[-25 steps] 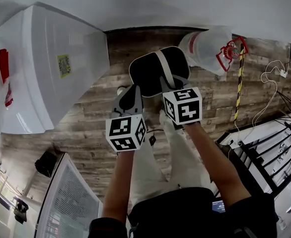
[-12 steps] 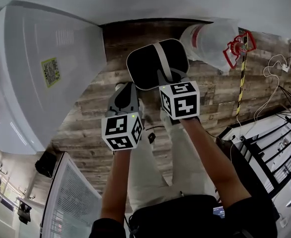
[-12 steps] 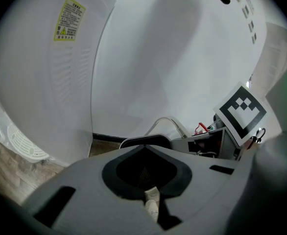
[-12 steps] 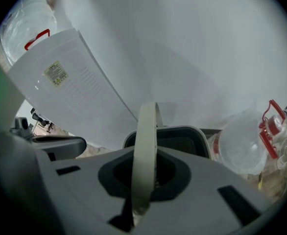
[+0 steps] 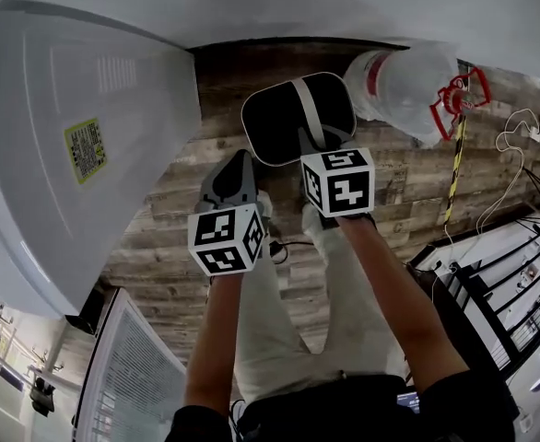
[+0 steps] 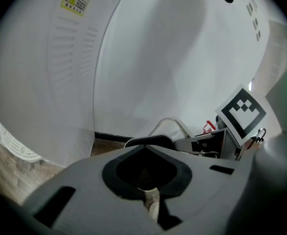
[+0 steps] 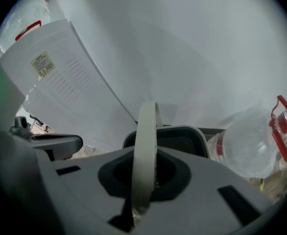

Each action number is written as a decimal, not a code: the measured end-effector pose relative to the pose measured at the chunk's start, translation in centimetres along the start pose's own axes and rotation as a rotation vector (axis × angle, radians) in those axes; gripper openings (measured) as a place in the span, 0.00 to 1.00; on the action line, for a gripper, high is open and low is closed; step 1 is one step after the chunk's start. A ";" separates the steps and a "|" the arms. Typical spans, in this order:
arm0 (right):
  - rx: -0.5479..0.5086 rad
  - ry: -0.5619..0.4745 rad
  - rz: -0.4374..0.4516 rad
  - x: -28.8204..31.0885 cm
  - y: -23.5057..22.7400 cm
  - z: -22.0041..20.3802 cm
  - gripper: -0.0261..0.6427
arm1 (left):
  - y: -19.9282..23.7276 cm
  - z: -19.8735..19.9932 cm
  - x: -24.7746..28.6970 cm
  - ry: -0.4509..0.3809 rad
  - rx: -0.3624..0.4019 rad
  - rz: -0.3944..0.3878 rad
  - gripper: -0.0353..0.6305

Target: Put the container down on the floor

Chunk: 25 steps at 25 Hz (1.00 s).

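The container [image 5: 284, 122] is a black bin with a pale rim and a pale strap handle [image 5: 309, 110]. It hangs over the wooden floor [image 5: 182, 238] near the wall. My right gripper [image 5: 321, 145] is shut on that handle. In the right gripper view the handle [image 7: 146, 141] rises between the jaws of the right gripper [image 7: 142, 182], with the bin's rim [image 7: 185, 131] behind. My left gripper [image 5: 236, 180] is beside it on the left, apart from the bin, with its jaws together on nothing. The left gripper [image 6: 146, 173] shows only a shoe through its gap.
A tall white appliance [image 5: 76, 155] stands close on the left. A clear water jug [image 5: 404, 86] with a red handle lies right of the bin, beside a yellow-black striped pole [image 5: 452, 168]. A black rack [image 5: 514, 279] is at the right, and a white grille panel [image 5: 127, 376] at lower left.
The grippers and the hanging container have barely shifted. The white appliance on the left now fills more of the head view, and the jug has slid slightly right.
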State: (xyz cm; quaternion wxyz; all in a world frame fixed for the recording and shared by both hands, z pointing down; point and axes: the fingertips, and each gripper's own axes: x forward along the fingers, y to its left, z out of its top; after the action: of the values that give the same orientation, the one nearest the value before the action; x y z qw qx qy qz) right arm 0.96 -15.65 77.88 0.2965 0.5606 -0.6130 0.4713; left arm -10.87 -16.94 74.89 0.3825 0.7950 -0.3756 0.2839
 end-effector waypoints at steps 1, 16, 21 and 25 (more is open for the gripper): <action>-0.001 -0.001 0.000 0.4 -0.1 0.1 0.08 | 0.2 -0.1 0.4 -0.001 -0.001 0.002 0.08; 0.001 -0.041 0.020 6.6 -0.8 1.7 0.09 | 2.4 -1.6 5.1 -0.016 0.015 0.025 0.08; 0.000 -0.040 0.020 9.1 -0.7 1.8 0.09 | 4.0 -1.8 6.1 -0.024 0.020 0.044 0.08; 0.000 -0.041 0.018 11.0 -0.5 2.1 0.09 | 5.0 -1.9 6.7 -0.029 0.026 0.062 0.08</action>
State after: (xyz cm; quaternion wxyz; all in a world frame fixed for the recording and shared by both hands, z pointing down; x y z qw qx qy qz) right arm -0.37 -22.01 87.00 0.2793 0.5648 -0.6239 0.4624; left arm -11.51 -20.10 82.86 0.3577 0.7919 -0.4019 0.2888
